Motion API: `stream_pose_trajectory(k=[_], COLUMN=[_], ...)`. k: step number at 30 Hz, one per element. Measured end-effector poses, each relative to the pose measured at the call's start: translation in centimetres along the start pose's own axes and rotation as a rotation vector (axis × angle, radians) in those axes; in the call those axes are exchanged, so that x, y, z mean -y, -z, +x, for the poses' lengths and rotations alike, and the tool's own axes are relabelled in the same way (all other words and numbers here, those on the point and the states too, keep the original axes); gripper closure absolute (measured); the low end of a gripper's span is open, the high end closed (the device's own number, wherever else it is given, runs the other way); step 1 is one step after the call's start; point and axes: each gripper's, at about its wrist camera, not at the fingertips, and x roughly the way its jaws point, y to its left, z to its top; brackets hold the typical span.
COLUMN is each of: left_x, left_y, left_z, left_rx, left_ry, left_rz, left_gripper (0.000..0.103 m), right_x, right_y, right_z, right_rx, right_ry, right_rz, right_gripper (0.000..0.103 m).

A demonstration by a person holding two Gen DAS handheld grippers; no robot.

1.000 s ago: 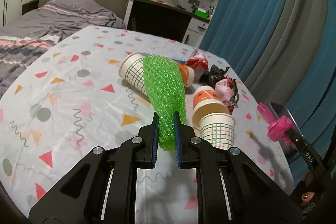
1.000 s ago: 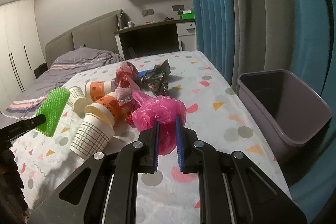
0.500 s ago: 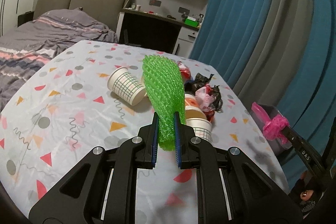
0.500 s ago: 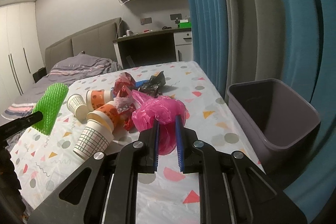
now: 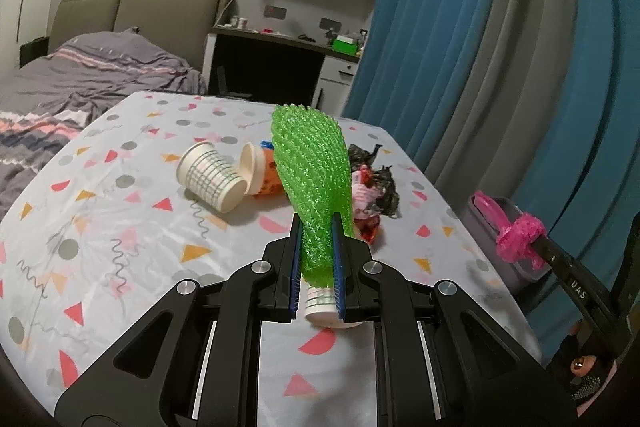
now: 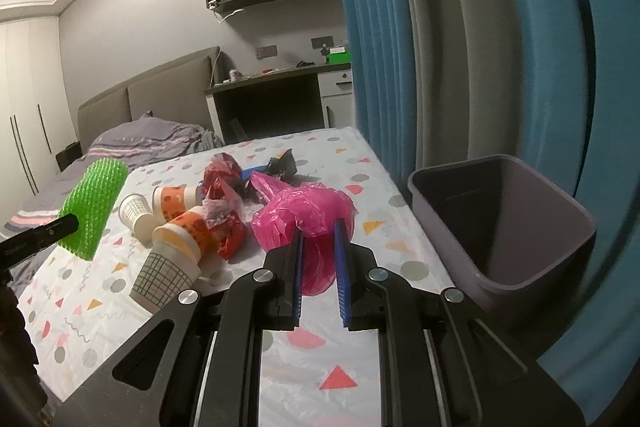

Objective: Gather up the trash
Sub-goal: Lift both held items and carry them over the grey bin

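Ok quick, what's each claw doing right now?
Left claw: shut on the green foam net.
Right claw: shut on the pink plastic bag.

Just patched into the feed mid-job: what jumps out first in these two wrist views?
The bright green foam net stands up from the shut left gripper, held above the patterned table. The right gripper is clamped on a crumpled pink plastic bag, with the open grey bin just to its right off the table edge. Tipped paper cups and wrappers still litter the middle.
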Motion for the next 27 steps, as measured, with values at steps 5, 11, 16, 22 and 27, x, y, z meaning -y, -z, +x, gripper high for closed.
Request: stream_pose_trajectory(k=[5,11,16,22,27], left_x=[2.7,9.3,15.6,23.0,26.8], left_y=[-0.6,-1.5,-1.5,-0.5,0.4], left_z=[0.8,2.5,4.9,9.3,13.4], left_rx=[-0.001,0.002,-0.012,-0.055,-0.105], left_ry=[0.047,0.165,0.270,0.398,0.451], left_rz=[0.046,0.145,0.221,0.297,0.325], left_gripper=[0.091,0.091,0.091,0.091,0.090], right_x=[1.4,4.4,7.7,11.4,13.8], right_y=[-0.6,-1.7,-3.0,-4.0,-4.2], right_z=[-0.4,-1.1,-1.6,-2.0,-1.6], right_rx=[0.025,0.070,0.107,0.139,0.143], right_ry=[0.021,0.080,0.158,0.261,0.307], right_rz=[0.003,0.020,0.045,0.071,0.099], right_gripper=[0.088,0.088,0.088,0.088,0.088])
